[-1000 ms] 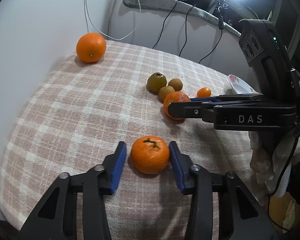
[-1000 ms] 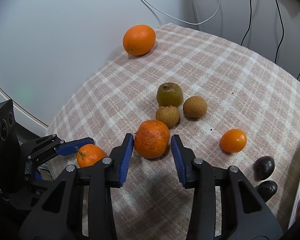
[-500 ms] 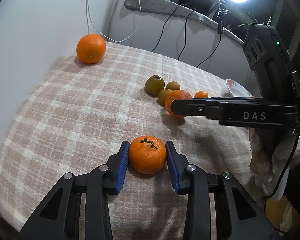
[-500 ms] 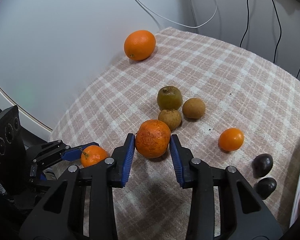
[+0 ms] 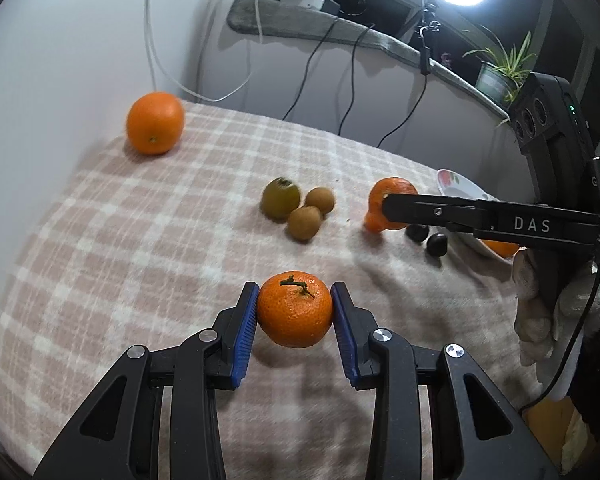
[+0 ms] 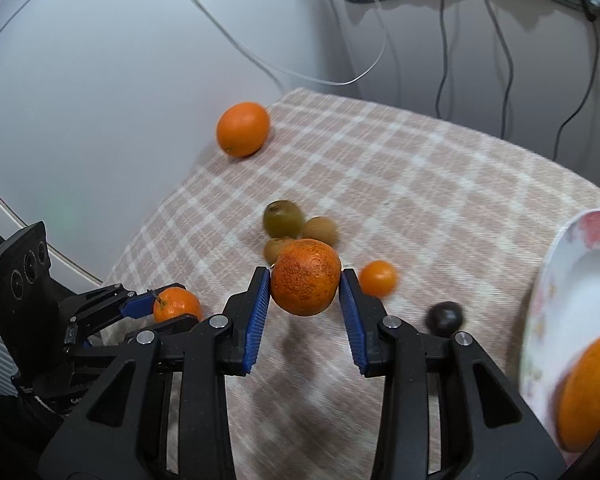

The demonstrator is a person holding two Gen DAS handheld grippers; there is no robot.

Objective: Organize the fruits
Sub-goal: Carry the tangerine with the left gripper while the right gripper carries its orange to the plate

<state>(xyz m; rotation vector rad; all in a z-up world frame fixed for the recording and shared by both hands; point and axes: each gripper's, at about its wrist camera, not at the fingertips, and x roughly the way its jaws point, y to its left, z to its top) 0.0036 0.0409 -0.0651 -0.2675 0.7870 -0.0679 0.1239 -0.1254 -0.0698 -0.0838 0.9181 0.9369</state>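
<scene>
Fruits lie scattered over a worktop (image 5: 120,240) covered with a pink checked cloth, and two of them are pinched in tools. The left tool (image 5: 295,316) has its blue pads (image 5: 247,320) pressed against both sides of a stemmed mandarin (image 5: 295,309), which sits low over the cloth; whether it touches the cloth I cannot tell. The right tool (image 6: 305,282) clamps a rough-skinned orange (image 6: 305,277) between its pads and holds it above the cloth, with a shadow beneath.

Just beyond the right tool's tips, partly behind the held orange, sits a cluster of a green kiwi (image 6: 283,219) and two brown fruits (image 6: 319,231). To the right of its right finger lie a small kumquat (image 6: 377,278) and a dark round fruit (image 6: 445,317). Further right stands a flowered plate (image 6: 556,280) with an orange fruit (image 6: 588,392) already on it. Far ahead and to the left, near the wall, rests a large orange (image 6: 243,129), well apart from the rest.

From the left tool, the right one crosses the view on the right, with a gloved hand (image 5: 548,304) gripping it.
</scene>
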